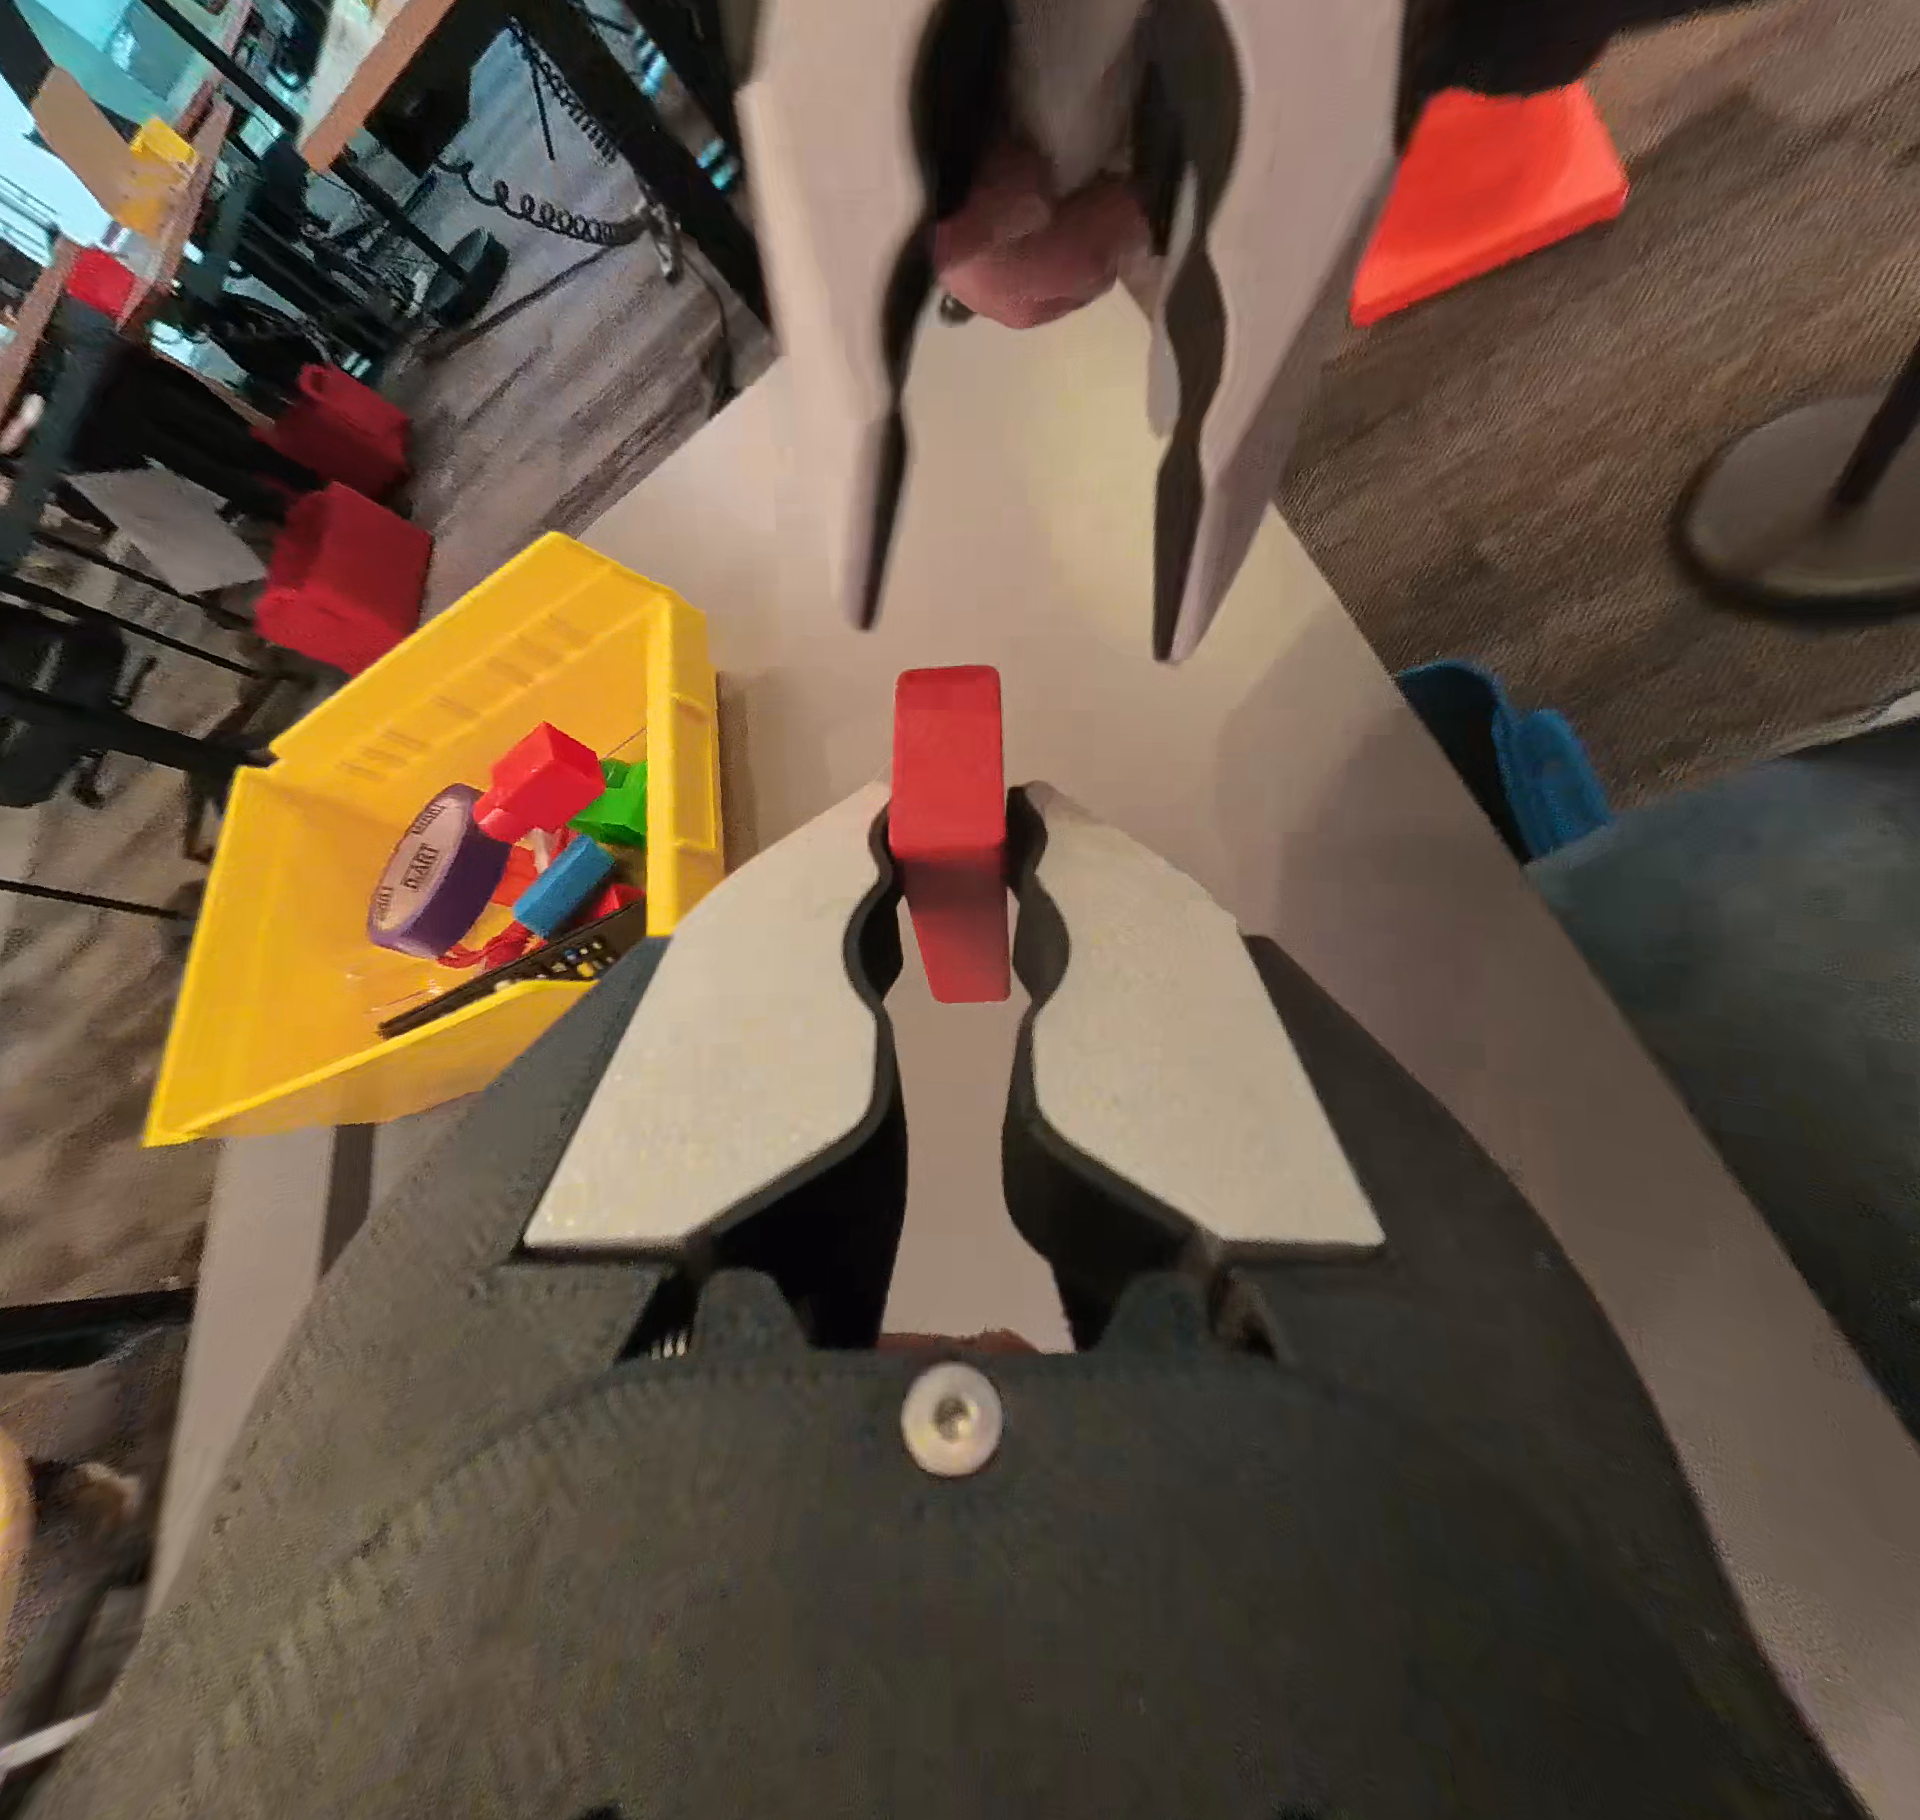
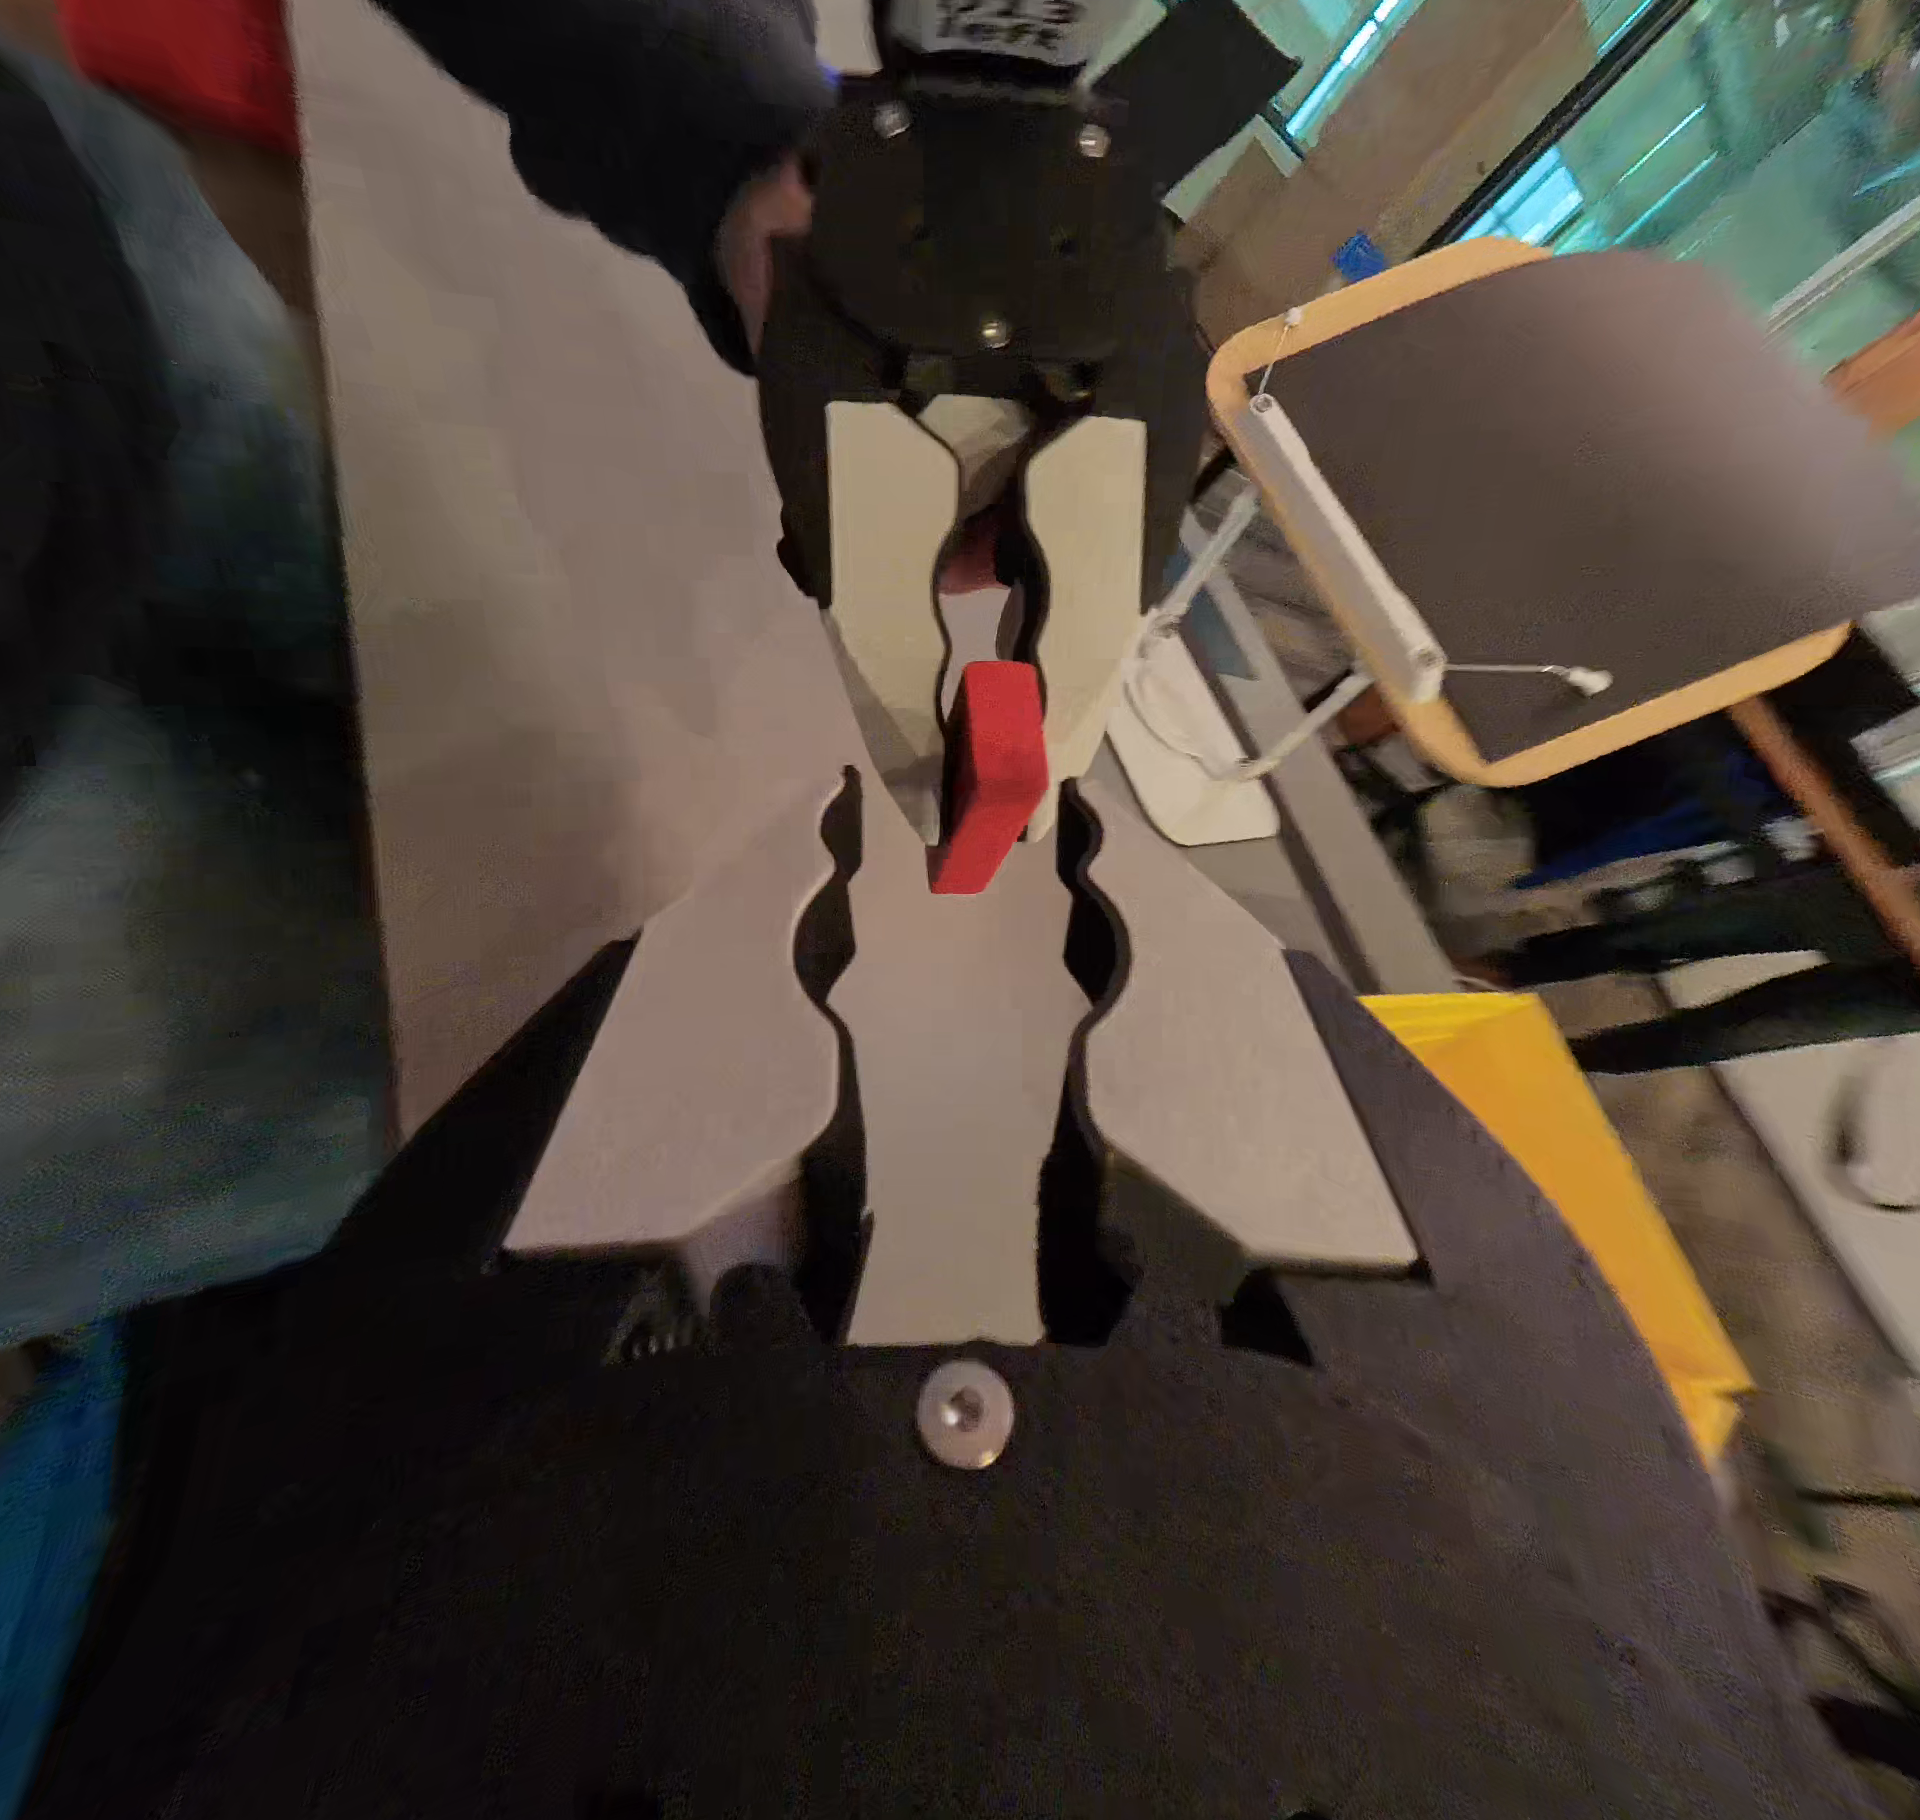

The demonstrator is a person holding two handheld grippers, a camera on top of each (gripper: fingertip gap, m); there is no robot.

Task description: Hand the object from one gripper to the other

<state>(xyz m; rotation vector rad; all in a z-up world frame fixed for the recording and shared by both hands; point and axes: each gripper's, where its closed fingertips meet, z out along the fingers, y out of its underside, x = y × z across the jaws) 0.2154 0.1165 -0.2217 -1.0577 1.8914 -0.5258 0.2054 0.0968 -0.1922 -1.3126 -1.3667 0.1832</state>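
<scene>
A flat red block (image 1: 951, 825) stands on edge between my left gripper's (image 1: 951, 799) fingertips, which are shut on it above the white table (image 1: 1299, 835). My right gripper (image 1: 1013, 643) comes from the far side, open, its tips just beyond the block's far end, not touching it. In the right wrist view the red block (image 2: 992, 773) is held by the left gripper (image 2: 987, 825), and my right gripper (image 2: 961, 794) is open, its tips level with the block's near end, with a gap on each side.
A yellow bin (image 1: 312, 939) at the table's left holds a purple tape roll (image 1: 431, 877), coloured blocks and a black remote. An orange wedge (image 1: 1486, 191) lies on the carpet. A lamp base (image 1: 1808, 523) stands right. A chair (image 2: 1558, 513) stands beside the table.
</scene>
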